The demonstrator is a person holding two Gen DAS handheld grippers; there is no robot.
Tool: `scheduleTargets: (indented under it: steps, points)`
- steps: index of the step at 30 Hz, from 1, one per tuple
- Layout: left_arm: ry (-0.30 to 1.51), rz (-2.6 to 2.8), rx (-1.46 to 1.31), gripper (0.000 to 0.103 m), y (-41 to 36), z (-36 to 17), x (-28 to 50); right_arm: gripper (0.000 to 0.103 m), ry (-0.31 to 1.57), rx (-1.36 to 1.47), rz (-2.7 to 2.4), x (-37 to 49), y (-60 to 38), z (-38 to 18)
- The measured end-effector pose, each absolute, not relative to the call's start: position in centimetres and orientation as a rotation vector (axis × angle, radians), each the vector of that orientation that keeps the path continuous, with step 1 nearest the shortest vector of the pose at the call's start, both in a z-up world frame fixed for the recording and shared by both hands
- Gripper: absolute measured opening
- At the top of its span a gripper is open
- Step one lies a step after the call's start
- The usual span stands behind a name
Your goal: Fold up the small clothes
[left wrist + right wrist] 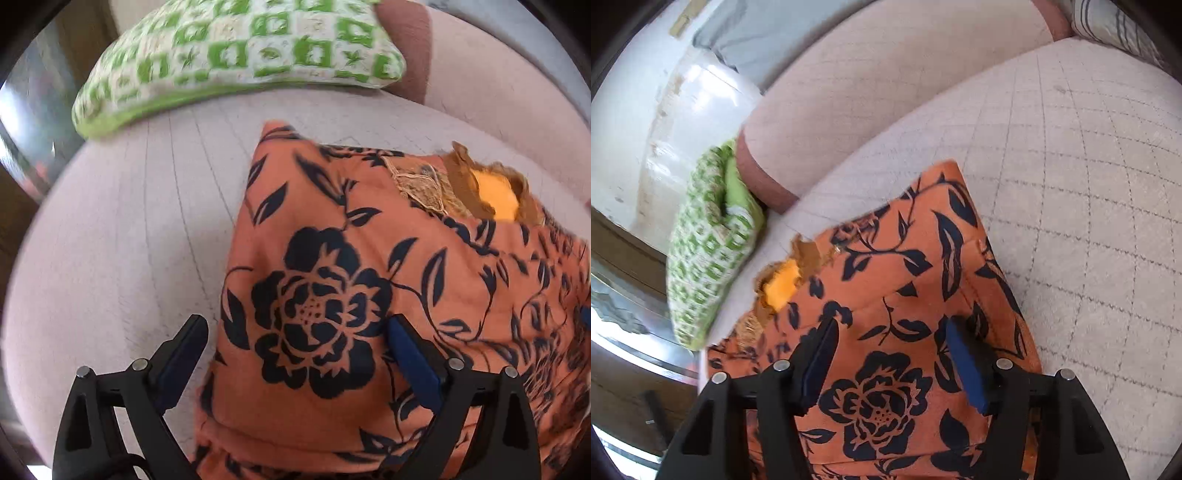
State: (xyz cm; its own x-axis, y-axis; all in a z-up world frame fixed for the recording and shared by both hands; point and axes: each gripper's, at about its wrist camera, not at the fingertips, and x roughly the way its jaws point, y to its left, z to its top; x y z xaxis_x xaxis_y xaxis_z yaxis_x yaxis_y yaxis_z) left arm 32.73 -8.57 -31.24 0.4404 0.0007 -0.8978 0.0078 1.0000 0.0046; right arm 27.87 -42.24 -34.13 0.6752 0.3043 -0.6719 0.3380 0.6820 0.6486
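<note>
Orange floral garment (369, 258) lying flat on the quilted sofa seat (129, 240), both grippers (left (295, 354), right (892, 354)) open above it: light, limp cloth, best pinched at edges.

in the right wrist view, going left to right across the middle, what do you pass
green and white patterned cushion → orange lining patch at the neckline → orange garment with black floral print → pale quilted sofa seat

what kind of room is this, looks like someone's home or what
Most likely a living room at home. The orange floral garment lies on a pale quilted sofa seat, with a green and white patterned cushion at one end and the sofa's padded backrest behind.
</note>
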Motion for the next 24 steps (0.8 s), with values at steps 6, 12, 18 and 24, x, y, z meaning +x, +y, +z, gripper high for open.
scheduleTargets:
  steps: [6, 12, 18, 24]
  points:
    - [1.037, -0.016, 0.050, 0.098, -8.2, -28.2, 29.8, 0.065, 0.815, 0.849, 0.049, 25.4, -42.4, -30.5]
    - [0.974, -0.026, 0.043, 0.098, -4.5, -26.2, 24.1, 0.067, 0.796, 0.829, 0.088, 19.5, -40.8, -27.9]
    - [1.068, -0.113, -0.031, 0.097, 1.2, -27.7, 16.5, 0.068, 0.891, 0.927, 0.081, 11.1, -43.9, -29.3]
    - [1.106, -0.210, -0.107, 0.053, 3.1, -28.0, 12.7, 0.068, 0.975, 0.999, 0.105, 4.4, -47.0, -32.5]
